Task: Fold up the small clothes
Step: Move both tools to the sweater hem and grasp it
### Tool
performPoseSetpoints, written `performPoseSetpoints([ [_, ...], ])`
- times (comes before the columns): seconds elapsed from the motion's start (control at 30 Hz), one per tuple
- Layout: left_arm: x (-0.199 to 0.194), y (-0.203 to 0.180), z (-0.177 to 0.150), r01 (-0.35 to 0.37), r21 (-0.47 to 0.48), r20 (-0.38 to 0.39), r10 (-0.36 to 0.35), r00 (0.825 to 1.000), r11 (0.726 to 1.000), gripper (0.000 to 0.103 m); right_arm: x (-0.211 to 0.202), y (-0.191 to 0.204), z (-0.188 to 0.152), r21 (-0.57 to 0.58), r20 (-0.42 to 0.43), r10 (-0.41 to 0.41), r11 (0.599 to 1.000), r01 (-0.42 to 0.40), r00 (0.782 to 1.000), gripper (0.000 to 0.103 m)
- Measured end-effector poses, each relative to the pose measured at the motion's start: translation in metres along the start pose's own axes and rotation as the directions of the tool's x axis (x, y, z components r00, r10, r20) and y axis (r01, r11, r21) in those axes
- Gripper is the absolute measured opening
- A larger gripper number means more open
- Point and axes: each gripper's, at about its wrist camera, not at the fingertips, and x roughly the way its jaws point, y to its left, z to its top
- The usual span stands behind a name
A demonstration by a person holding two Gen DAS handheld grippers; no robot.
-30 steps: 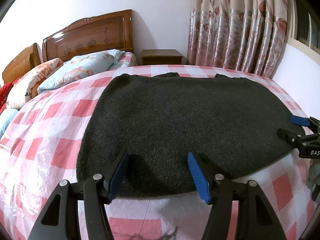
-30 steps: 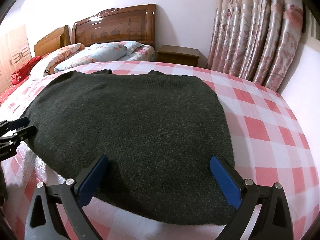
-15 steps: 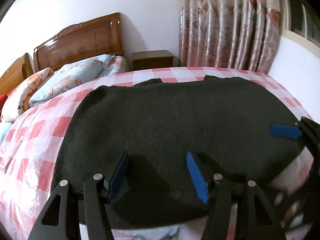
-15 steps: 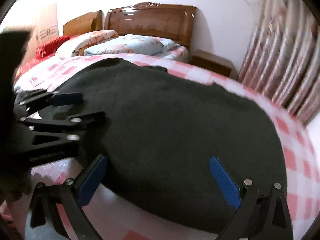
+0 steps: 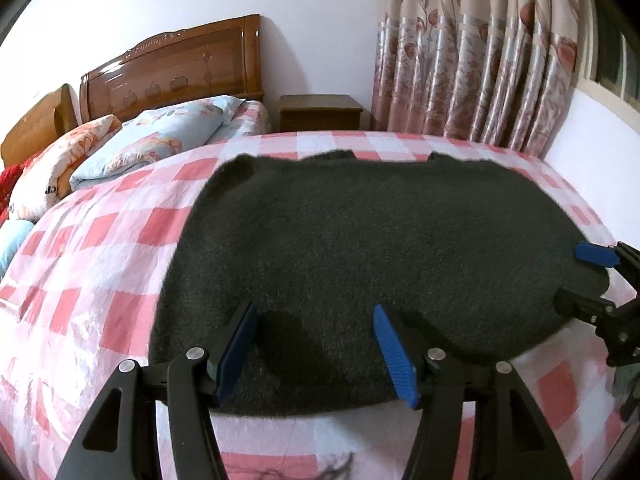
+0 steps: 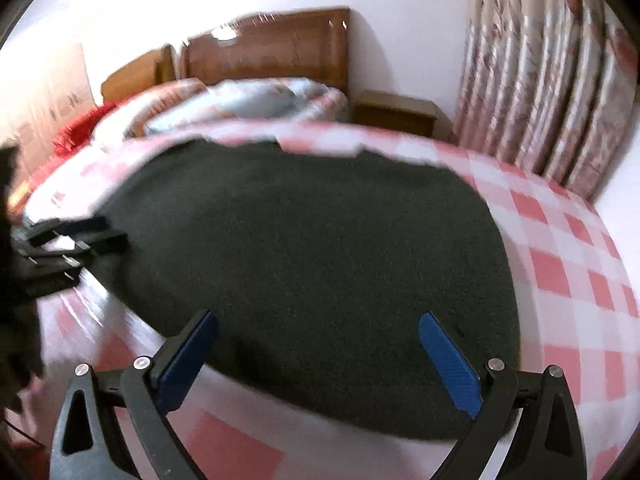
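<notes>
A dark sweater (image 5: 360, 248) lies flat on the bed (image 5: 100, 264), spread out over the pink and white checked sheet. Its near edge sits close to the front of the bed.

The left tongs (image 5: 316, 344) hang just over that near edge. They are apart, with nothing pinched between the blue pads. The right tongs (image 6: 316, 356) hang over the sweater's near right corner. They are spread wide too, and hold nothing. This view is blurry.

Pillows (image 5: 160, 144) sit at the far end by the wooden headboard (image 5: 172, 68). A small nightstand (image 5: 320, 112) and flowered curtains (image 5: 480, 52) stand behind the bed.
</notes>
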Motion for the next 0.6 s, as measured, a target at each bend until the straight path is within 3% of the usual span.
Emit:
performPoseSetpoints([
  [0.17, 0.013, -0.008, 0.046, -0.038, 0.061, 0.050, 0.035, 0.998, 0.997, 0.062, 0.020, 0.019, 0.045, -0.095, 0.038, -0.035, 0.995, 0.039, 0.999, 0.103],
  [0.33, 0.068, -0.012, 0.102, -0.071, 0.094, -0.003, 0.072, 0.997, 0.993, 0.062, 0.088, 0.020, 0.090, -0.081, -0.071, -0.051, 0.996, 0.045, 0.996, 0.103],
  [0.5, 0.127, -0.014, 0.112, -0.125, 0.190, -0.120, 0.149, 0.982, 0.974, 0.062, 0.134, 0.015, 0.110, -0.173, -0.198, -0.103, 0.983, 0.068, 0.975, 0.103],
  [0.6, 0.131, 0.003, 0.109, -0.081, 0.119, -0.118, 0.095, 0.989, 0.990, 0.063, 0.138, -0.017, 0.111, -0.157, -0.220, -0.186, 0.976, 0.153, 0.958, 0.103],
])
